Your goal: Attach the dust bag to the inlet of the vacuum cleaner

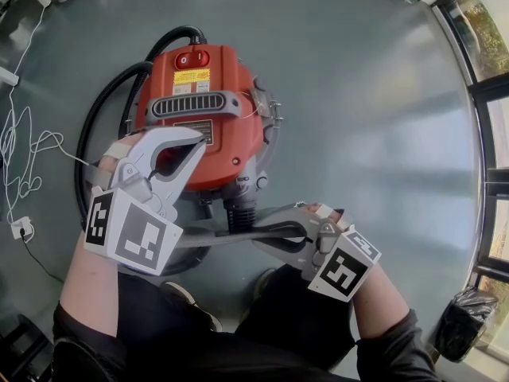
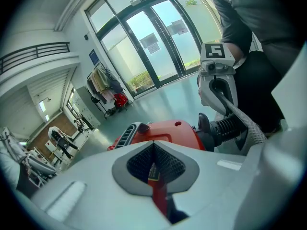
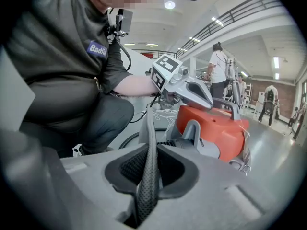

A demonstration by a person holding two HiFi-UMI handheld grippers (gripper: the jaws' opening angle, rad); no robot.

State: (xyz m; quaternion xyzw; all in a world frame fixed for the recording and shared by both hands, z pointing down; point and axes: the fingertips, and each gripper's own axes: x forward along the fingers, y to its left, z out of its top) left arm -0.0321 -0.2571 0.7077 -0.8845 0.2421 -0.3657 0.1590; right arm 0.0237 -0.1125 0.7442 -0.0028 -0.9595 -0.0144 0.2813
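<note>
The dust bag (image 1: 238,235) is a grey, mesh-textured fabric, pulled into a flat strip across the lower middle of the head view, just below the black ribbed inlet (image 1: 241,211) at the near end of the red vacuum cleaner (image 1: 215,102). There is one vacuum cleaner, one dust bag, one black hose (image 1: 91,134) curling round the machine's left side, and two grippers. The right hand-held gripper (image 1: 261,233) pinches the bag's edge; in its own view the mesh strip (image 3: 148,176) runs up between the closed pads towards the vacuum cleaner (image 3: 216,128). The left hand-held gripper (image 1: 193,139) sits over the machine's left side with its jaws pressed together on nothing; in its view the pads meet (image 2: 154,145) and only the red body (image 2: 163,131) shows through the gap behind them. Only the head view shows the red switch (image 1: 192,59), the yellow label (image 1: 192,78) and the slotted grey handle (image 1: 195,103). Only the left gripper view shows glass doors (image 2: 158,42) and a clothes rack (image 2: 103,87); only the right gripper view shows people standing at far right (image 3: 218,66).
</note>
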